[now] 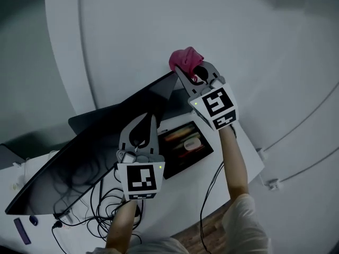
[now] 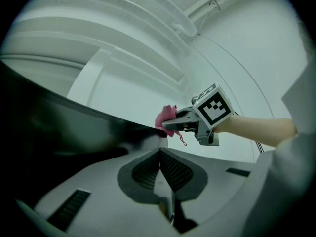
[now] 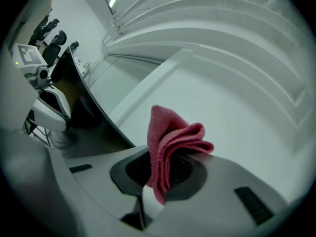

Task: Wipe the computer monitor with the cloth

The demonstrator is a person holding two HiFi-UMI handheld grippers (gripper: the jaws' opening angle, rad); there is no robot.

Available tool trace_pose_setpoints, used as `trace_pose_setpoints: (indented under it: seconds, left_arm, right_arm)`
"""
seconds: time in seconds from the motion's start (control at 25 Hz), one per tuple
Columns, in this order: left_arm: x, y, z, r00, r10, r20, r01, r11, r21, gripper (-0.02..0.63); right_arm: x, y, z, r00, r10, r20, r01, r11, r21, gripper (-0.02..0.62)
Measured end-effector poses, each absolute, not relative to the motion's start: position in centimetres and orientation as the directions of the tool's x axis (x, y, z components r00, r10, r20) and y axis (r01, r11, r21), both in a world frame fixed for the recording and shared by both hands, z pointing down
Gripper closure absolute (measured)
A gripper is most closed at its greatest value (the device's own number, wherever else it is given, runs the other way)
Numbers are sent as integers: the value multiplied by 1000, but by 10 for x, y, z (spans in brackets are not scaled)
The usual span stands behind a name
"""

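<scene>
cloth point(image 1: 185, 60) bunched at monitor point(image 1: 79, 163) top corner | my right gripper point(image 1: 183, 72) pinches it | my left gripper point(image 1: 150, 118) pressed together, empty, near screen | step: likely starting wipe | next: lay cloth flat, sweep along screen

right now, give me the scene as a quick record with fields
left tongs: shut, empty, in front of the monitor
right tongs: shut on the cloth
cloth: pink, bunched, at the monitor's top right corner
monitor: dark, wide, on a white desk
cables: tangled on the desk below the monitor
</scene>
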State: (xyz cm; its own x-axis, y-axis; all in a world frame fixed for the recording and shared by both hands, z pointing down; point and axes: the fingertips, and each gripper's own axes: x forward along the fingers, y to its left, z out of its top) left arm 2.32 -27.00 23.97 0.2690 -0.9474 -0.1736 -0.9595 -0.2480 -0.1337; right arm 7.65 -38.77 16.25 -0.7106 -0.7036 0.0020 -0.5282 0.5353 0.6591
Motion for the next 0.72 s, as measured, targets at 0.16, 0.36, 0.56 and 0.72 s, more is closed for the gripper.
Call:
trace_pose_setpoints:
  seconds: [0.16, 0.36, 0.56, 0.72]
  left_arm:
    - [32, -284, 244, 296, -942, -159, -952, -277, -133, 591]
    - [35, -289, 249, 311, -938, -152, -947, -292, -136, 591]
    - [29, -290, 262, 316, -941, -126, -945, -299, -134, 591]
    - [28, -294, 272, 325, -940, -106, -943, -314, -111, 591]
  right_arm:
    - [85, -395, 166, -694, -720, 4, -528, 513, 676, 548]
    - [94, -395, 152, -705, -708, -46, -560, 515, 649, 548]
    - [127, -407, 142, -671, -731, -122, -628, 473, 617, 548]
    - [120, -406, 177, -764, -641, -75, -565, 607, 559, 548]
